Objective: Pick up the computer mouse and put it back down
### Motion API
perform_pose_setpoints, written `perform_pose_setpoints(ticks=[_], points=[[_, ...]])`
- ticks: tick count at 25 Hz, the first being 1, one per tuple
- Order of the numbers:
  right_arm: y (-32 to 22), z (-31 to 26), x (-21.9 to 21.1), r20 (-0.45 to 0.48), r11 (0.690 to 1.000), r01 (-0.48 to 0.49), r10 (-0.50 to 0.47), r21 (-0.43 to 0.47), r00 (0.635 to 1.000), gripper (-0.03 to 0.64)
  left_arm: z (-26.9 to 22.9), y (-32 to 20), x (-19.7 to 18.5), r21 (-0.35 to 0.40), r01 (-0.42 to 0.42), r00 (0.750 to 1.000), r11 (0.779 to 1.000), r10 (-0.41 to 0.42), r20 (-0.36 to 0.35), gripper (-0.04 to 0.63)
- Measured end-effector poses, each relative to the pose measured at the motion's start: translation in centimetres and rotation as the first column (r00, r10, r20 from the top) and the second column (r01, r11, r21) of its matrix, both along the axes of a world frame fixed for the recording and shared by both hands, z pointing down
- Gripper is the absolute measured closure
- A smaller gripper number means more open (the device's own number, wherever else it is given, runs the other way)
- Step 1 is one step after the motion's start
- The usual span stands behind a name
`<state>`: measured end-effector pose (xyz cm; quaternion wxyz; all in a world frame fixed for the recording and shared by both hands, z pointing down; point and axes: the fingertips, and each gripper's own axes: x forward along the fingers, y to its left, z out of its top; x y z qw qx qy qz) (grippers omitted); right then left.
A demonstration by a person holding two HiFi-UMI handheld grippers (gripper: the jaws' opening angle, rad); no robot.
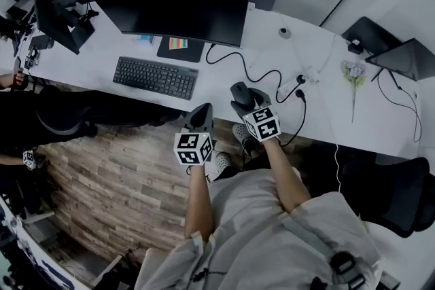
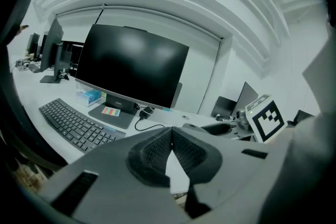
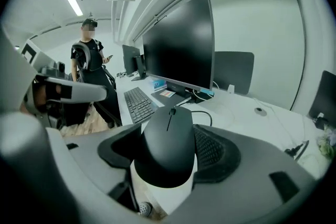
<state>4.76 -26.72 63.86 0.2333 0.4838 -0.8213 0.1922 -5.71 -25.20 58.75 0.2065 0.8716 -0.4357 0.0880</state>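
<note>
Over desk (image 1: 221,90) edge: right gripper (image 1: 242,100) grasps mouse (image 3: 169,136), nose toward monitor (image 3: 181,42); left gripper (image 2: 171,147) clenched.

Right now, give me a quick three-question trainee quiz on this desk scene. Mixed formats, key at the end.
1. True or false: the left claw is shut with nothing in it.
2. What does the right claw grip? A: a cup. B: the computer mouse. C: a phone.
3. Fill in: in the head view, the keyboard lies to the ____ of the computer mouse.

Key: 1 true; 2 B; 3 left.
</note>
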Motion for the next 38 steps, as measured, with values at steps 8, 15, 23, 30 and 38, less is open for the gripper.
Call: perform_pose_setpoints(ticks=[8,15,23,30,38], points=[[2.4,-2.9,0.7,0.023,0.998,-0.035,0.034,0.06,0.999,0.302,0.2,1.3,1.7,0.008,-0.056,0.998,0.998,0.056,-0.001,0.574],[4.2,-4.7,1.0,0.052,0.993,-0.077,0.073,0.094,0.996,0.302,0.4,2.3,2.6,0.006,-0.098,0.995,0.995,0.098,-0.014,0.574],[5.0,-8.0,2.8,0.041,0.977,-0.111,0.105,0.182,0.994,0.302,0.0,2.6,4.5,0.034,-0.146,0.989,0.989,0.147,-0.014,0.574],[5.2,-8.8,3.9,0.079,0.97,-0.141,0.127,0.201,0.989,0.302,-0.3,2.1,6.1,0.044,-0.186,0.982,0.981,0.187,-0.022,0.574],[3.4,-8.1,2.9,0.122,0.978,-0.101,0.079,0.182,0.989,0.302,-1.0,1.4,7.4,0.054,-0.217,0.976,0.975,0.217,0.001,0.574]])
